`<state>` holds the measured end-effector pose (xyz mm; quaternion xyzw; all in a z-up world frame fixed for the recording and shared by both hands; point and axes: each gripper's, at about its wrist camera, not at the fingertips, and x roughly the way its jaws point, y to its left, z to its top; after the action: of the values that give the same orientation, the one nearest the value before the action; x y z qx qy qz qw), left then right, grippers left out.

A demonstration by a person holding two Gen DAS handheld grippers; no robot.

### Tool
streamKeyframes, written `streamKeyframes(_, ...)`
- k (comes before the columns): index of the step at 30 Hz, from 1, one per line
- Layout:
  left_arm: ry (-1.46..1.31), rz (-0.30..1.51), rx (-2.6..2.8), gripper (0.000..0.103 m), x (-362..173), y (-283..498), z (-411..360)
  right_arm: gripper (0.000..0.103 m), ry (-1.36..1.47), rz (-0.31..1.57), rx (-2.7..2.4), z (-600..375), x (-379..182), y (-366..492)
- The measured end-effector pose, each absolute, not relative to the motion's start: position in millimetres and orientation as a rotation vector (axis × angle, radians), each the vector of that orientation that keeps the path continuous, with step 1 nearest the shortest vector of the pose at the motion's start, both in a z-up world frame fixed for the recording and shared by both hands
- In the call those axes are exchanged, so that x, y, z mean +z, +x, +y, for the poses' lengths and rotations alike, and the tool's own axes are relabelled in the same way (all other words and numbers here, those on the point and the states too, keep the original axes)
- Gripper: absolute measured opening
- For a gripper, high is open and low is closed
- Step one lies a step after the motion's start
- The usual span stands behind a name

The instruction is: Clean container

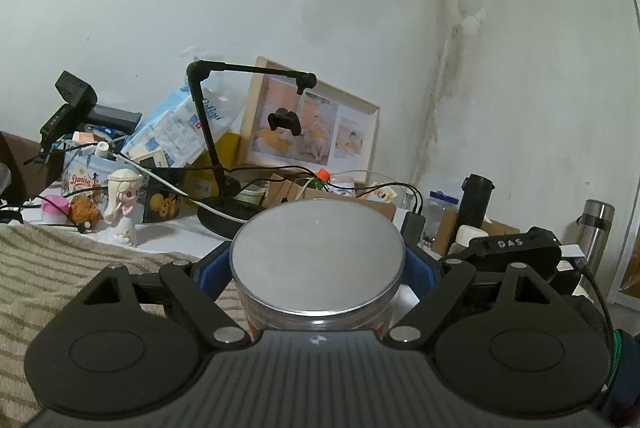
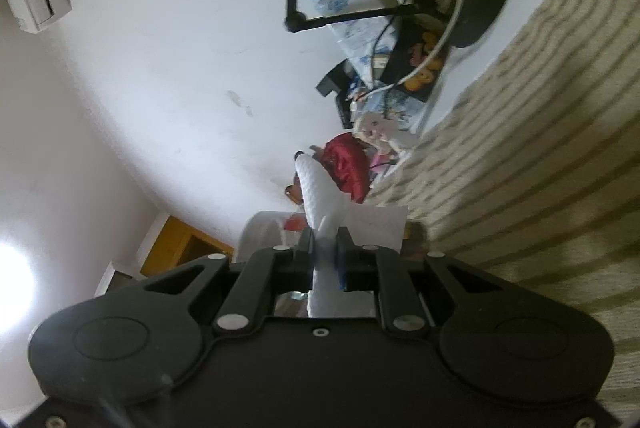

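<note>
Striped cloth [image 1: 60, 268] beneath; left gripper [image 1: 316, 264] clamping lidded container [image 1: 318, 260]; right gripper [image 2: 325, 248] pinching white wipe [image 2: 318, 188]

Matt grey metal lid [image 1: 317, 254] on a clear plastic container [image 1: 320, 312]; white dimpled paper towel [image 2: 320, 196]; ribbed beige striped cloth [image 1: 60, 268].

Container [image 1: 317, 252] between left tool [image 1: 318, 268] pads; figurine [image 1: 123, 206] left; frame [image 1: 312, 120] behind.

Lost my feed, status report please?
Left hand-held gripper clamps the lidded container. Right hand-held gripper shut on white paper towel. Nothing blocking.
</note>
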<state>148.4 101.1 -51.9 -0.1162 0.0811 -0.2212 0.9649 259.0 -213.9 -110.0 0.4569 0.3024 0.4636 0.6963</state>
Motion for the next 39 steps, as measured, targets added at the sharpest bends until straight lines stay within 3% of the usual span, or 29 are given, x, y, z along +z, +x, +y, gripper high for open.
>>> streamKeyframes(16, -0.133, 0.149, -0.517, 0.086, -49.7, 148.6, 94.3, 0.013, 1.113, 0.769, 0.975, -228.8, -137.7, 267.1)
streamKeyframes(39, -0.069, 0.142, -0.531, 0.086, -48.2, 143.1, 85.1, 0.014, 0.801, 0.624, 1.117, -199.8, -48.2, 252.8)
